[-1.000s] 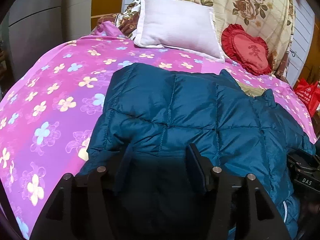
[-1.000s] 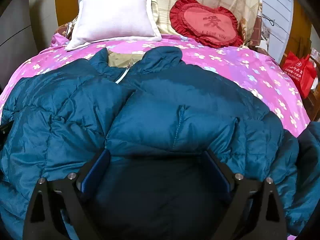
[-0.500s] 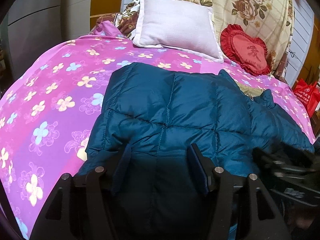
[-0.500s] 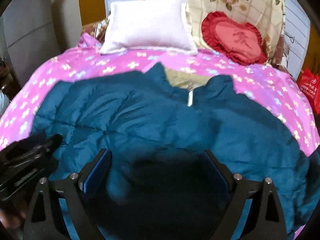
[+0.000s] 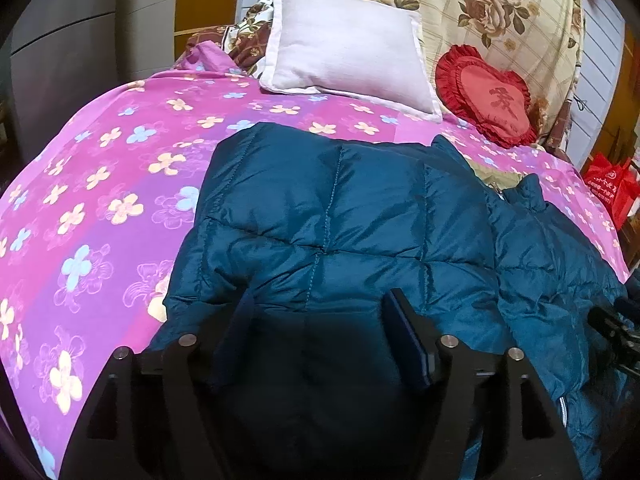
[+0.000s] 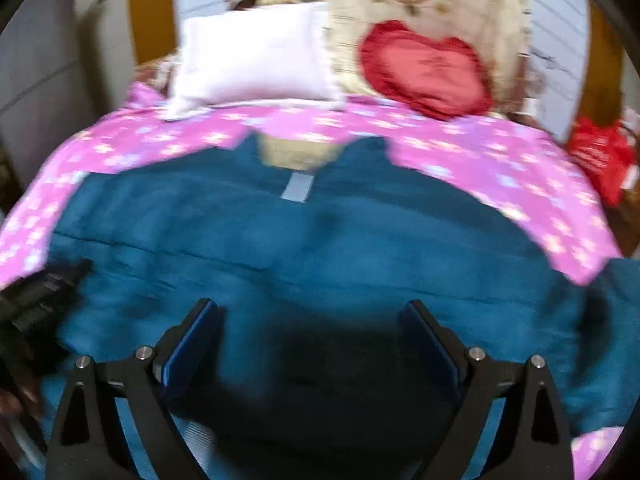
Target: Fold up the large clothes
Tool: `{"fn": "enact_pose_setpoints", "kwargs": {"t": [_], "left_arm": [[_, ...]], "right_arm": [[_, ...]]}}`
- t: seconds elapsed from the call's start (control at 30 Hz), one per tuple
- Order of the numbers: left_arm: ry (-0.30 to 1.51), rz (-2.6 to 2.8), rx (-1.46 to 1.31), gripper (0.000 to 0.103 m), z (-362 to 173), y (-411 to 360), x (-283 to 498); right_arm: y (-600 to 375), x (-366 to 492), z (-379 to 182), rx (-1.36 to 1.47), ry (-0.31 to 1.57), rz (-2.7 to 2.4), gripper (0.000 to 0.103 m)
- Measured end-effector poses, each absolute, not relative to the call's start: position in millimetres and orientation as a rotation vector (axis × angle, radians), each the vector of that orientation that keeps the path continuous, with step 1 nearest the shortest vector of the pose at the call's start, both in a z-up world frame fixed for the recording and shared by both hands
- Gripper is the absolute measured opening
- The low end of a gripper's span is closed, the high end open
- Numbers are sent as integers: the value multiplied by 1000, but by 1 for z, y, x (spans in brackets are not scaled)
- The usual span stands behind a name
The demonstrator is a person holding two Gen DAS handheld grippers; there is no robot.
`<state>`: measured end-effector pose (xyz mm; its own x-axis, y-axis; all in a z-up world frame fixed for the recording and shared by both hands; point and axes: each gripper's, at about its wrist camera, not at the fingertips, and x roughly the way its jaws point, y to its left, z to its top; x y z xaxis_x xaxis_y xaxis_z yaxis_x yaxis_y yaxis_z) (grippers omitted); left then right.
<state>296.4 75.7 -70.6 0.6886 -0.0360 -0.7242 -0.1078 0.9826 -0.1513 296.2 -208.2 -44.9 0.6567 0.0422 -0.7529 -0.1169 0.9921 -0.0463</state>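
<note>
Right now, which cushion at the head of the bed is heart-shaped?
The red frilled cushion, right of the plain white rectangular pillow, leaning against the floral cloth.

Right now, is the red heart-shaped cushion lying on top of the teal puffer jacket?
No, the red heart-shaped cushion leans at the bed's head, apart from the teal puffer jacket.

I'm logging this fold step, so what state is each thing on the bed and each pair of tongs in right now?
Teal puffer jacket: spread on the bed, front up, collar toward the pillows, one side folded inward.
Left tongs: open, over the jacket's near edge.
Right tongs: open, above the jacket; view blurred.
White pillow: propped at the head.
Red heart cushion: leaning beside it.
</note>
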Motion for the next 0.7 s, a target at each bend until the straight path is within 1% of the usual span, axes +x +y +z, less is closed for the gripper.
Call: {"fn": "enact_pose_setpoints", "kwargs": {"t": [0.1,0.17,0.3,0.37,0.43,0.57,0.7], "left_arm": [[814,44,-175,51,-70,73,297],[809,51,-164,51,-70,72,296],[808,51,-124,51,-61,67,283],[799,55,-58,50,-53,59,269],[795,61,-8,50,-43,50,251],[782,43,-33,50,-20,44,218],[766,46,-56,50,-2,36,188]], "right_arm": [[-246,296,-60,-100,898,-7,96],[-263,299,-75,6,939,29,100],[-259,301,-75,-20,944,4,101],[-258,293,-67,-6,941,12,101],[-259,275,-51,21,896,46,101],[-264,240,-26,-14,839,55,101],[-275,207,-10,-3,824,61,101]]}}
